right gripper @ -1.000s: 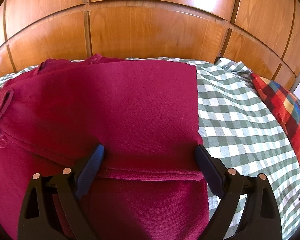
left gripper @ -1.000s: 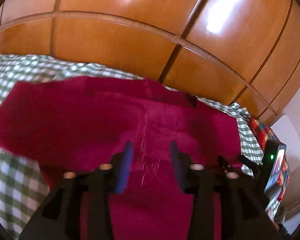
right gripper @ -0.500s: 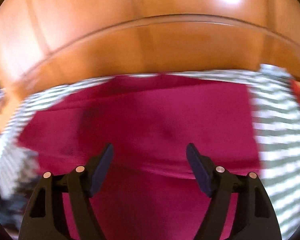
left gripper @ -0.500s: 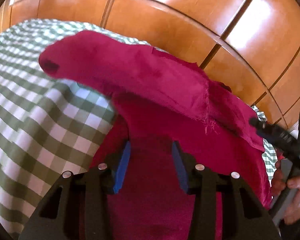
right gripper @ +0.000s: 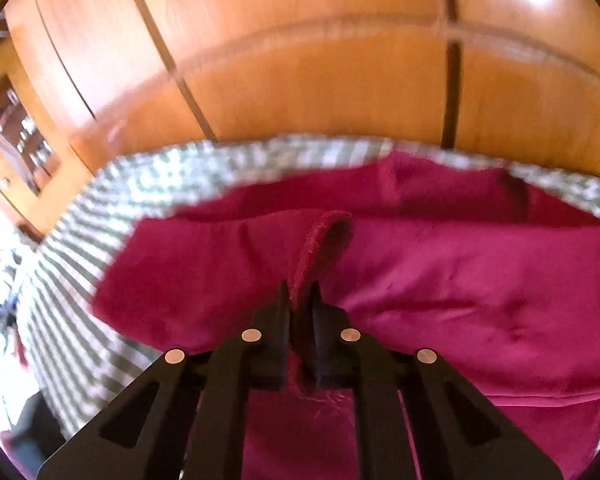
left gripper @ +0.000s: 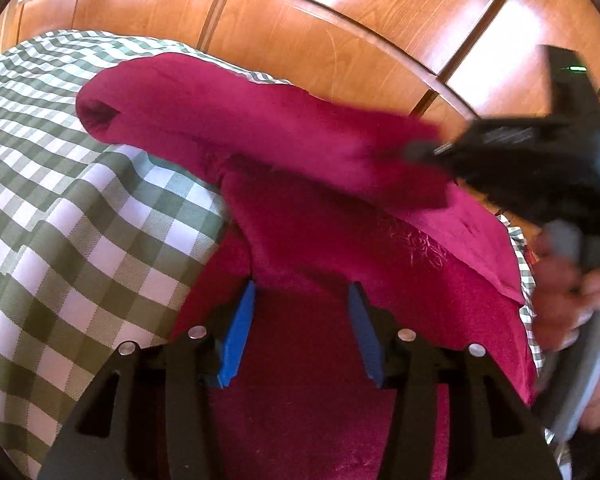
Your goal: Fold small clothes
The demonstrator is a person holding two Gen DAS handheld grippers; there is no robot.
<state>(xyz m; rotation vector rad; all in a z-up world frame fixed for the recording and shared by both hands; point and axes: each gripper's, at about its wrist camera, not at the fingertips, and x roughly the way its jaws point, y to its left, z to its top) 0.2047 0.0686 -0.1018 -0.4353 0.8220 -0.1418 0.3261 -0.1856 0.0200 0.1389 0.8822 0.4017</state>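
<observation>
Right gripper closing, pinching a hem of the crimson garment and lifting it off the checked bedspread, its long fold running leftward, while the left gripper, opening, pads clear, straddles the cloth below.

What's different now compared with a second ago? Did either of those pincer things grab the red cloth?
Yes. The right gripper, wide open a second ago, has closed on a fold of the red garment and lifted it up and across, so one part now drapes over the rest. The left gripper dropped lower over the cloth, its jaws opening slightly with fabric between its blue pads. The green checked sheet and wooden panels are unchanged.
</observation>
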